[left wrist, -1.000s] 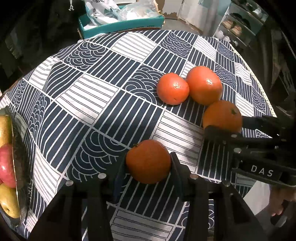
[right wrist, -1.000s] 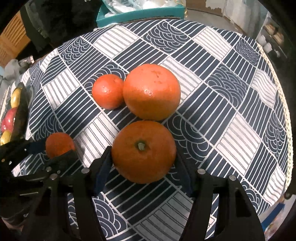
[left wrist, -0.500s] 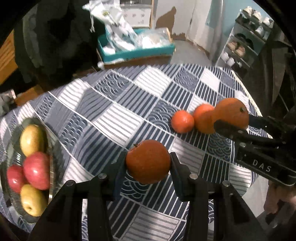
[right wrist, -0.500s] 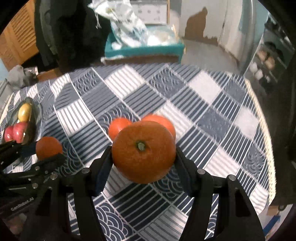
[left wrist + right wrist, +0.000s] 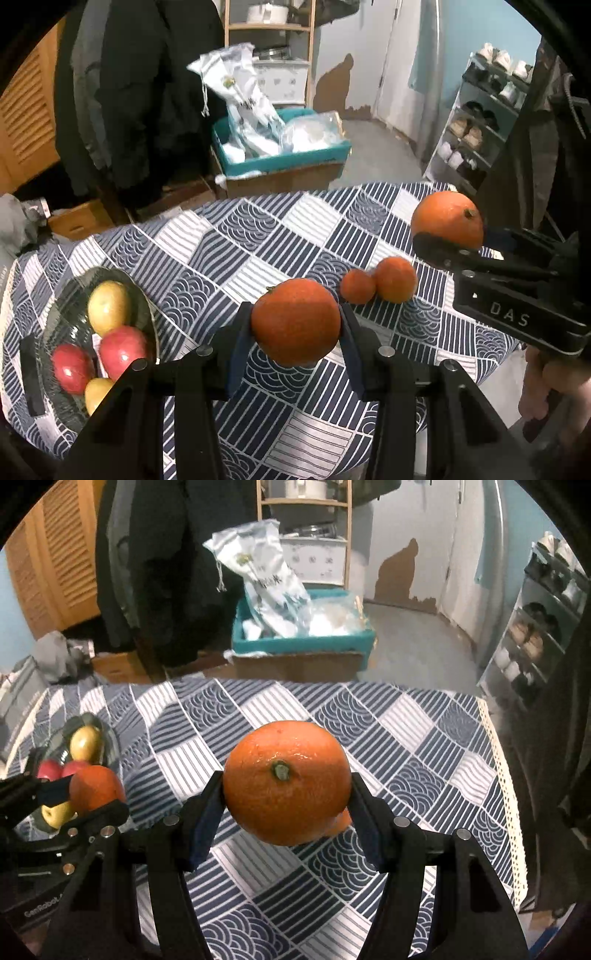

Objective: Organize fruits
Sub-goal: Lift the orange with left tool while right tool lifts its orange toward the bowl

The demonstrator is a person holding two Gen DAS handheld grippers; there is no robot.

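Orange in left tool: orange [image 5: 295, 326] pinched between the two fingers of the left tool [image 5: 293, 332], held clear above the surface, stem nub toward its upper left.
Orange in right tool: larger orange [image 5: 287, 782] pinched by the right tool [image 5: 286, 801], stem facing the camera, also held above the surface; in the left wrist view it shows at the right edge [image 5: 447, 219].
Left tool state: fingers pressed against both sides of its orange.
Right tool state: fingers pressed against both sides of its orange.
Loose oranges: two oranges on the surface, a small one [image 5: 357, 286] touching a bigger one [image 5: 396, 279], lying between the two held fruits in the left wrist view.
Bowl: dark glass bowl [image 5: 70, 295] at the left of the surface, holding two yellow fruits [image 5: 108, 307] and two red apples [image 5: 122, 350].
Surface: table under a navy and white patterned cloth [image 5: 236, 251].
Beyond the surface: teal box [image 5: 280, 160] with white plastic bags on a cardboard carton, dark coats [image 5: 140, 92] hanging at the left, shoe rack [image 5: 476, 125] at the right.
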